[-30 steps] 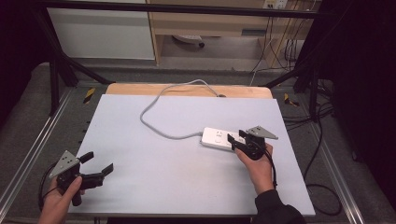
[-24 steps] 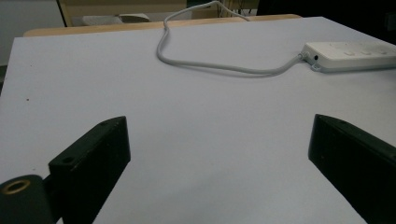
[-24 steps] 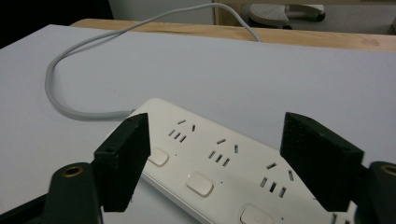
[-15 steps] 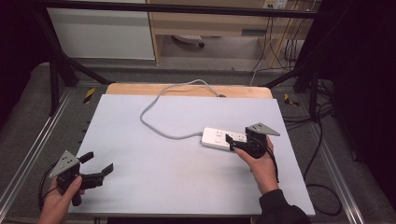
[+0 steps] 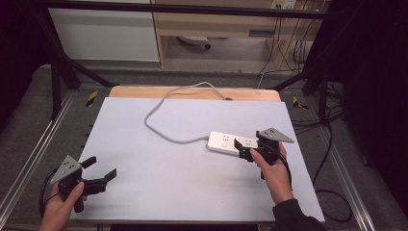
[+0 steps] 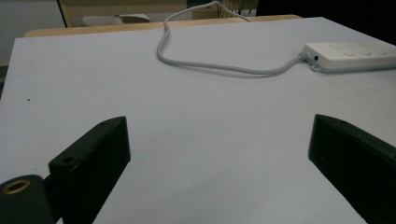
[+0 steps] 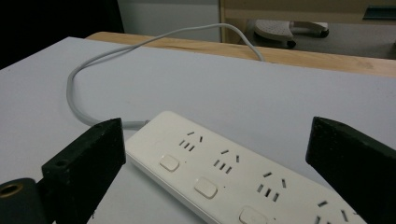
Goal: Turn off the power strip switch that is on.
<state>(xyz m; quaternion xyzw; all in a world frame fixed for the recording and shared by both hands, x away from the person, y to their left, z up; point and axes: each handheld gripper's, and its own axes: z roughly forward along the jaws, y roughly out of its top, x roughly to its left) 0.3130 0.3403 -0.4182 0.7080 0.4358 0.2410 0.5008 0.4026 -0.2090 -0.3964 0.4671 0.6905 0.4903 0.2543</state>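
Tongs first, nearest the person. The left tongs (image 5: 98, 169) hang over the tabletop's (image 5: 159, 183) near left corner, well apart from the power strip (image 5: 230, 143), jaws spread wide with nothing between them. In the left gripper view only bare surface lies between the two black jaws, with the strip far off to the right.

The right tongs (image 5: 244, 149) sit at the strip's near right end. Their jaws have just been opening and now stand wide, straddling the strip's white body without pressing on it; the right gripper view shows the strip (image 7: 233, 177), sockets and switch buttons upward, lying flat between the jaws and apart from both.

The power strip rests on the right half of the tabletop, lying slightly askew. Beyond its left end the grey cable (image 5: 159, 108) loops leftward, then runs away over the wooden edge (image 5: 192, 92) at the far side.

Judgement: the step in hand appears to be a release of the strip, or a repositioning for a fresh hold. The next move would call for either lifting the right tongs clear without nudging the strip, or centring the jaws across its width before closing. The cable's slack could drag if the strip is shifted.
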